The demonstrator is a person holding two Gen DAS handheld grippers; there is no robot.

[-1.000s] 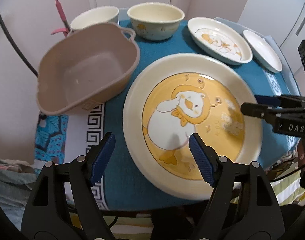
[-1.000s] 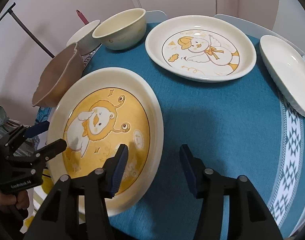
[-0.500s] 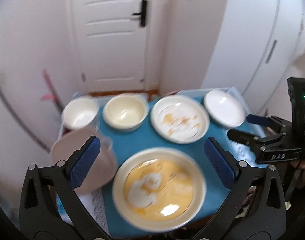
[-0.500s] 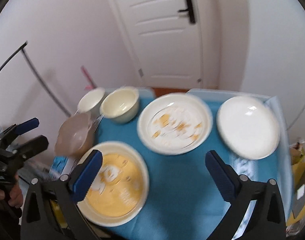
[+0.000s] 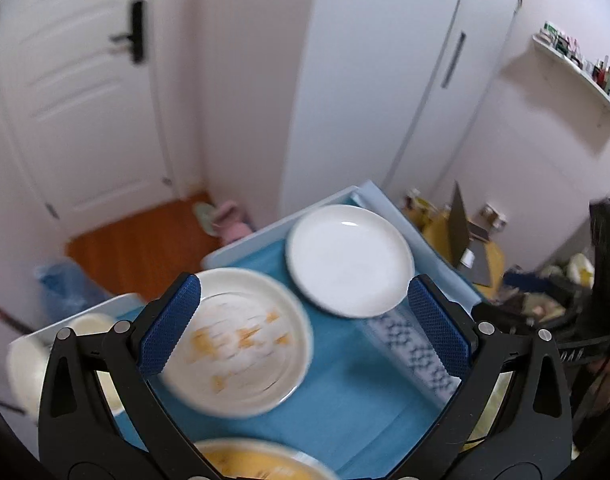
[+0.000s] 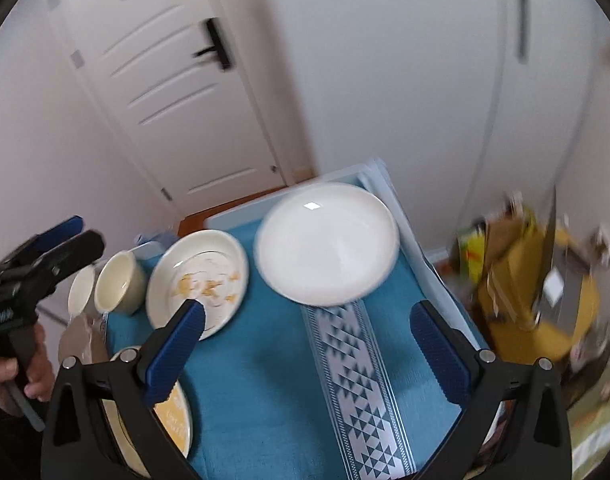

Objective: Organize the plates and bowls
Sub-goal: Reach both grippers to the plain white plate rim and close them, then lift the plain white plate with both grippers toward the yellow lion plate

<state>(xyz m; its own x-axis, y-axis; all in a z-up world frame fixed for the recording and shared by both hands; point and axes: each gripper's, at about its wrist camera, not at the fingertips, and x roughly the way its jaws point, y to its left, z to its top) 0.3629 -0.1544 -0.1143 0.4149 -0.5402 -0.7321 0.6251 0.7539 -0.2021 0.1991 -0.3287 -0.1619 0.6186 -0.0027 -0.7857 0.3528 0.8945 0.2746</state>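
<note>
Both grippers hang high above a small table with a blue cloth (image 6: 265,380). My left gripper (image 5: 303,328) is wide open and empty; it also shows at the left edge of the right wrist view (image 6: 53,248). My right gripper (image 6: 307,348) is wide open and empty. A plain white plate (image 6: 327,244) (image 5: 351,260) lies at the far right. A cream plate with an orange drawing (image 6: 199,280) (image 5: 241,344) lies left of it. A large yellow plate (image 6: 175,412) (image 5: 257,466) is nearest. Two cream bowls (image 6: 119,280) stand at the left.
A tan plastic basin (image 6: 81,340) sits at the table's left edge. A white door (image 6: 177,92) and wardrobe fronts stand behind the table. Yellow bags and clutter (image 6: 533,280) lie on the floor to the right.
Both grippers have risen far above the table and opened wide. The views have swung right, toward the white plate.
</note>
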